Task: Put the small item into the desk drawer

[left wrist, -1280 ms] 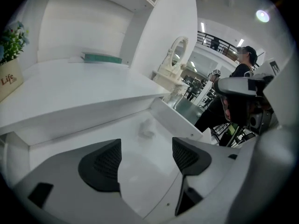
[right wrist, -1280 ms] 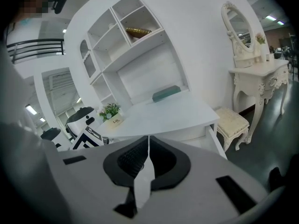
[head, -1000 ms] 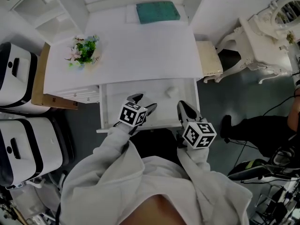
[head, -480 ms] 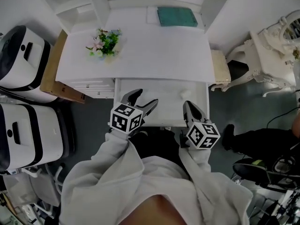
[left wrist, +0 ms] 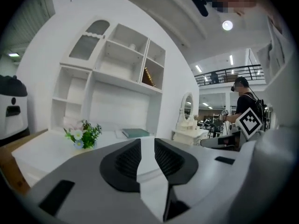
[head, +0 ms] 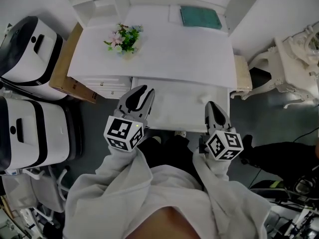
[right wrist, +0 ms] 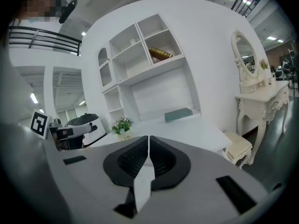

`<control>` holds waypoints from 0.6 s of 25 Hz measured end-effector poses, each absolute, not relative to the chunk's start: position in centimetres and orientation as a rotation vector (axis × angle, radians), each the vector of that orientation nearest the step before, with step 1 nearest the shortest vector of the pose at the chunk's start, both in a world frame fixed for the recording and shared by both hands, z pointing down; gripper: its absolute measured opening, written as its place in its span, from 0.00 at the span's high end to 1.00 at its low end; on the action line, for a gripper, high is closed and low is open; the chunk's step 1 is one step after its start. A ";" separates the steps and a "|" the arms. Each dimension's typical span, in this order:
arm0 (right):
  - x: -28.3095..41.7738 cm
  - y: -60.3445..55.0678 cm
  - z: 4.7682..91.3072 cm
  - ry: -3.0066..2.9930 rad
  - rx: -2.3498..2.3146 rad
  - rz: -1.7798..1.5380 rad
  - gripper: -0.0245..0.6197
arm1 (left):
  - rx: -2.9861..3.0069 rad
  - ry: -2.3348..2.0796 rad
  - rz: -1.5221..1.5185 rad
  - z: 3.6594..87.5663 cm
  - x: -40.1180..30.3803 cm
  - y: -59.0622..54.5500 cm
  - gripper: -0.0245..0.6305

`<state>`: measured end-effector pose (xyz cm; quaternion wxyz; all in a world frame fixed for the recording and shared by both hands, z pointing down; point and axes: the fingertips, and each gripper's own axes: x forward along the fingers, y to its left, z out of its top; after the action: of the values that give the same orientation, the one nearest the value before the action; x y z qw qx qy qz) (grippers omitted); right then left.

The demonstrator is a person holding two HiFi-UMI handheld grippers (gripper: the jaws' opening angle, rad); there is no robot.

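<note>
- Head view: drawer [head: 172, 108] stands pulled out under the counter [head: 164, 54]. The small item [head: 203, 99], a faint white lump, appears to lie inside near the drawer's right end. Left tongs [head: 141, 91] and right tongs [head: 212, 108] hover over the drawer's front, clear of the item.
- Left gripper view: left tongs [left wrist: 147, 143] have just been closing; narrow gap, nothing between.
- Right gripper view: right tongs [right wrist: 148, 141] tips together, empty.
- Placing looks done; likely only pushing the drawer shut remains.

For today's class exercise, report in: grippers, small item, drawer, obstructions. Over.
Left gripper empty, jaws just narrowed; right gripper shut, empty. Small item lies in open drawer. Nothing blocking drawer.
</note>
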<state>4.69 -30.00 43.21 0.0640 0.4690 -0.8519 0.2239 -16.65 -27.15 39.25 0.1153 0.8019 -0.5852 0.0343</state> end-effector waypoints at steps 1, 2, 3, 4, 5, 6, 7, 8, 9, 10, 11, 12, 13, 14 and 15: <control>4.9 -30.0 42.5 -2.583 1.427 0.661 0.91 | 2.358 -1.738 0.100 38.9 -16.9 -27.0 0.83; 5.1 -30.1 41.9 -2.591 1.439 0.640 0.91 | 2.364 -1.753 0.102 38.8 -17.0 -26.8 0.87; 5.4 -30.2 41.3 -2.597 1.452 0.614 0.91 | 2.366 -1.758 0.103 38.9 -17.1 -26.7 0.90; 5.6 -30.2 40.7 -2.600 1.465 0.582 0.91 | 2.364 -1.756 0.101 39.1 -17.2 -26.5 0.92; 5.9 -30.2 40.2 -2.602 1.478 0.542 0.91 | 2.359 -1.750 0.097 39.4 -17.3 -26.4 0.93; 6.2 -30.2 39.6 -2.603 1.490 0.493 0.91 | 2.352 -1.744 0.094 39.8 -17.3 -26.2 0.93; 6.5 -30.2 39.2 -2.601 1.500 0.440 0.91 | 2.344 -1.742 0.096 40.1 -17.4 -26.2 0.94; 6.7 -30.2 39.0 -2.596 1.507 0.396 0.91 | 2.337 -1.743 0.104 40.4 -17.4 -26.1 0.94; 7.0 -30.2 39.0 -2.589 1.512 0.372 0.91 | 2.332 -1.746 0.114 40.7 -17.4 -26.1 0.94; 7.2 -30.2 39.3 -2.581 1.515 0.372 0.91 | 2.329 -1.749 0.123 40.8 -17.3 -26.1 0.94; 7.4 -30.1 39.6 -2.573 1.516 0.388 0.91 | 2.328 -1.751 0.129 40.9 -17.2 -26.2 0.94; 7.6 -30.1 40.0 -2.564 1.515 0.404 0.91 | 2.329 -1.749 0.132 41.0 -17.0 -26.3 0.94; 7.7 -30.0 40.3 -2.553 1.513 0.408 0.91 | 2.331 -1.744 0.132 41.0 -16.8 -26.4 0.94; 7.8 -30.0 40.5 -2.540 1.510 0.398 0.91 | 2.333 -1.737 0.131 41.0 -16.6 -26.5 0.94; 7.8 -30.0 40.6 -2.527 1.507 0.382 0.91 | 2.335 -1.731 0.130 41.0 -16.5 -26.5 0.94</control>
<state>7.80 -30.02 40.64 0.0872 0.5059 -0.8486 0.1281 -16.48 -26.54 41.01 0.1158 0.7970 -0.5911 0.0443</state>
